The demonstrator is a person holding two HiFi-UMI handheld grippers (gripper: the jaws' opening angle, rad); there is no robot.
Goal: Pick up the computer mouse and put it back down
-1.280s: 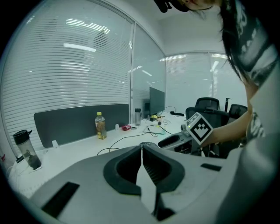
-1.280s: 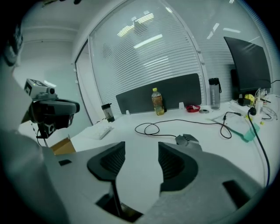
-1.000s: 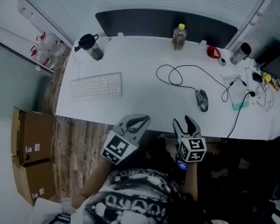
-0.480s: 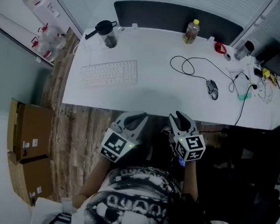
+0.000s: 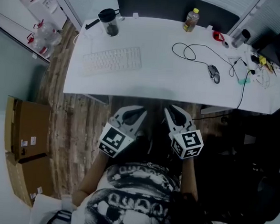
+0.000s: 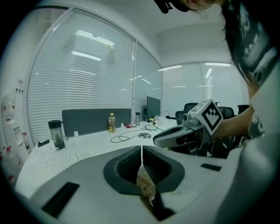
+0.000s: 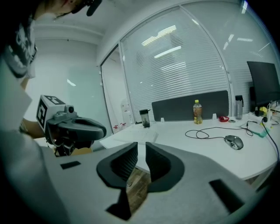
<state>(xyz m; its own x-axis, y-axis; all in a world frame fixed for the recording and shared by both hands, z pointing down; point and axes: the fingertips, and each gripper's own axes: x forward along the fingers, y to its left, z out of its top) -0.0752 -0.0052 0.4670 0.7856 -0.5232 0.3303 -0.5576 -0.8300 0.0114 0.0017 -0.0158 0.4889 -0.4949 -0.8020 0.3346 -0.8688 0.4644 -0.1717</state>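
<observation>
Grey computer mouse (image 5: 213, 73) lies unheld upper right, task unstarted or finished; left gripper (image 5: 136, 111) is pressed together, and the right gripper (image 5: 173, 110) has just been closing its empty jaws to a slit.

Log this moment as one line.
mouse on desk, untouched | left gripper shut, empty | right gripper fingers just closing, narrow gap, empty

The white worktop (image 5: 156, 81) stretched across the upper part of the head view. A white keyboard (image 5: 112, 60) lay on its left half, and a dark lidded tumbler (image 5: 109, 22) stood above it near the far edge. A yellow-capped bottle (image 5: 191, 19) stood at top centre. The computer mouse (image 5: 214, 73) lay towards the right, with its black cable (image 5: 192, 51) looped just to its left. Small clutter (image 5: 253, 62) crowded the right end.
</observation>
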